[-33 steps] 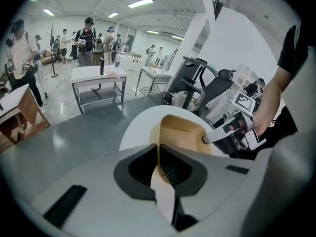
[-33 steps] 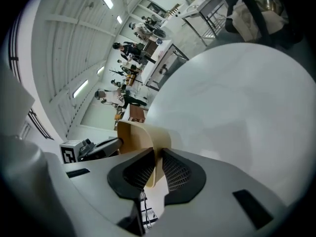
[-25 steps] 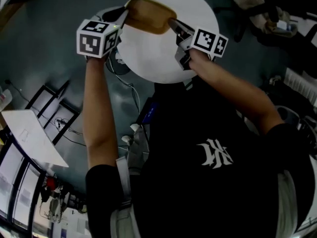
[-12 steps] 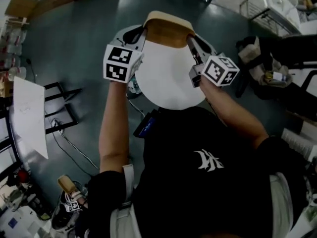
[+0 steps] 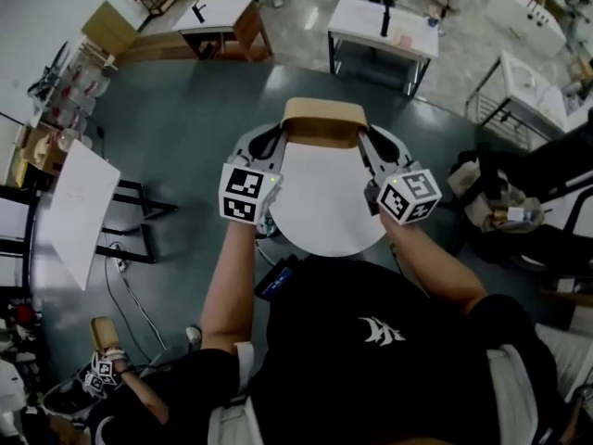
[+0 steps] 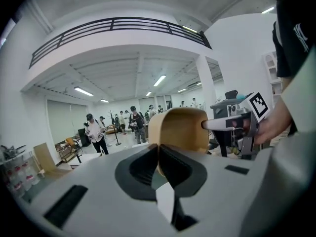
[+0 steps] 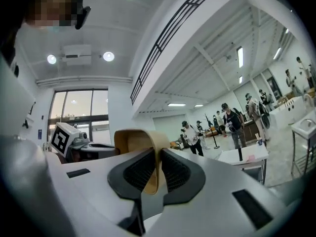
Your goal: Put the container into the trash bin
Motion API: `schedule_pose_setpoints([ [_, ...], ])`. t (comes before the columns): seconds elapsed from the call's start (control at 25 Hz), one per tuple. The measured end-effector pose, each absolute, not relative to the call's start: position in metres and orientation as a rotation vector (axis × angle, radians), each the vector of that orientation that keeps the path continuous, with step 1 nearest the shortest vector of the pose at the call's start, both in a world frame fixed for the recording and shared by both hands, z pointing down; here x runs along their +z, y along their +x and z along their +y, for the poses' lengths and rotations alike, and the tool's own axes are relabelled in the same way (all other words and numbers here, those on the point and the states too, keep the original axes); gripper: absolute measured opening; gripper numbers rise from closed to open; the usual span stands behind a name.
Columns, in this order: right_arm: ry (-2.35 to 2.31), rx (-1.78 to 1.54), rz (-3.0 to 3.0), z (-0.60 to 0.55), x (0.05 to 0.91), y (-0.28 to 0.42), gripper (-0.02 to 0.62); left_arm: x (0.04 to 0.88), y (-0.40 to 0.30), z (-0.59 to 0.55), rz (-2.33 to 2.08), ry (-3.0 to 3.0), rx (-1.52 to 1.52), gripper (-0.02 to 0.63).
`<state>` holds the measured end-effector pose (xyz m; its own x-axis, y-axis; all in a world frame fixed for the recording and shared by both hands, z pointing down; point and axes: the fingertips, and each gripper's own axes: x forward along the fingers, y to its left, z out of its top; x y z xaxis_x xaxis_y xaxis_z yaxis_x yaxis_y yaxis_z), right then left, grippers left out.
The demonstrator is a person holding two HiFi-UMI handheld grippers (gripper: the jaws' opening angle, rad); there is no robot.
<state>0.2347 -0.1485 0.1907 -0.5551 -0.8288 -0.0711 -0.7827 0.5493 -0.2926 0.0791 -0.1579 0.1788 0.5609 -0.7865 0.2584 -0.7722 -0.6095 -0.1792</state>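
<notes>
Head view: you are holding the container (image 5: pixel 322 121) up over a white round surface (image 5: pixel 324 221). Left gripper view: the left gripper (image 6: pixel 159 154) is pinching its wall. Right gripper view: the right gripper (image 7: pixel 157 154) is pinching the other wall.

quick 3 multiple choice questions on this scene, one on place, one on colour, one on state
1. Where is the container? A on the floor; B held between the left gripper and right gripper; C in a bin.
2. Its colour? A tan; B blue; C green.
3. The right gripper's fingers are: A wide open, empty; B on a cable; C shut on the container's wall.
Answers: B, the head view shows both gripping it; A, tan in every view; C, the right gripper view shows the wall pinched.
</notes>
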Motion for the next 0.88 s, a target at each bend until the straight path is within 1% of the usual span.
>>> schedule_pose_setpoints([
  [0.24, -1.258, -0.278, 2.605, -0.122, 0.18, 0.223, 0.064, 0.179, 0.067, -0.112, 1.458, -2.681, -0.489, 0.015],
  [0.48, -1.086, -0.281, 2.666, -0.104, 0.175, 0.17, 0.057, 0.181, 0.014, -0.076, 1.635, -2.6, -0.509, 0.018],
  [0.64, -0.985, -0.304, 2.723, -0.095, 0.175, 0.127, 0.054, 0.174, -0.025, -0.054, 1.758, -2.554, -0.46, 0.017],
  [0.88, -0.865, -0.372, 2.813, -0.082, 0.193, 0.069, 0.054, 0.195, -0.078, -0.028, 1.899, -2.535, -0.502, 0.018],
])
